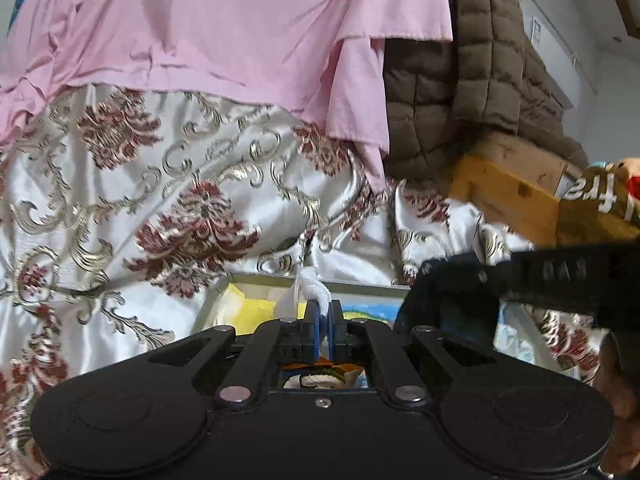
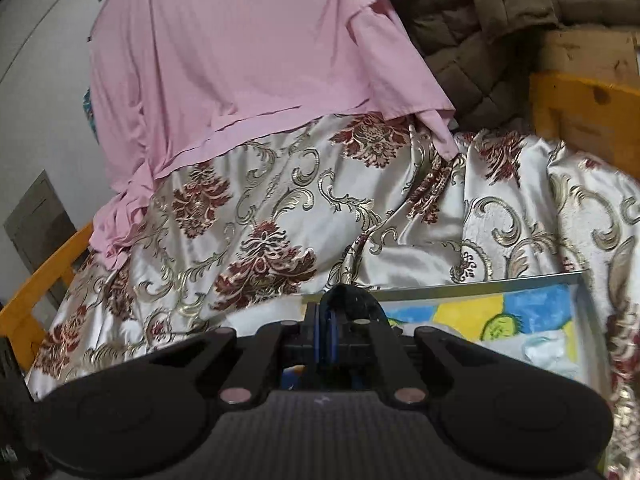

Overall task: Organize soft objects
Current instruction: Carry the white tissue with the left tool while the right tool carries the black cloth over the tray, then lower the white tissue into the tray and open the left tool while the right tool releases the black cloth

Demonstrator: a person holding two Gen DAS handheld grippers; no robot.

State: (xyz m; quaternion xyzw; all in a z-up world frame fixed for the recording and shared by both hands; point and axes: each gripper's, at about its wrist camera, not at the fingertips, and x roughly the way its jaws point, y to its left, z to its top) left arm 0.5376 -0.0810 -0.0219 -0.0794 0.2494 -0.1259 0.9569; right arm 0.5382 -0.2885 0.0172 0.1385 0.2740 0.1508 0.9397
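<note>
**Sorting barely begun: both jaws loaded, the pile still waiting**

Start at your left. The pink cloth point(image 1: 224, 24) still hangs loose across the top of the left wrist view, from about 10 to 1 o'clock, draped over the brocade cover point(image 1: 168, 184) with its red and gold pattern; nothing about it looks folded or put away. Your left gripper point(image 1: 323, 312) sits at 6 o'clock with its jaws pressed together on a scrap of white fabric point(image 1: 314, 286), which pokes up between the blue pads just above the painted tray point(image 1: 320, 280).

Moving right, the brown quilted jacket point(image 1: 460, 80) is heaped at 1 to 2 o'clock against a yellow wooden frame point(image 1: 504, 192), also unsorted. At 3 o'clock a brown plush toy point(image 1: 600, 196) with white lettering peeks in at the edge (whether anything holds it, you cannot tell from here).

In the right wrist view your right gripper point(image 2: 326, 320) is at 6 o'clock, jaws closed on something dark point(image 2: 352, 300) that I cannot identify. The tray's painted floor point(image 2: 520, 320) lies at 4 o'clock, mostly bare.

My judgement: you are early on. At most two small items are in hand near the tray; the pink cloth, the jacket and the toy all remain.
</note>
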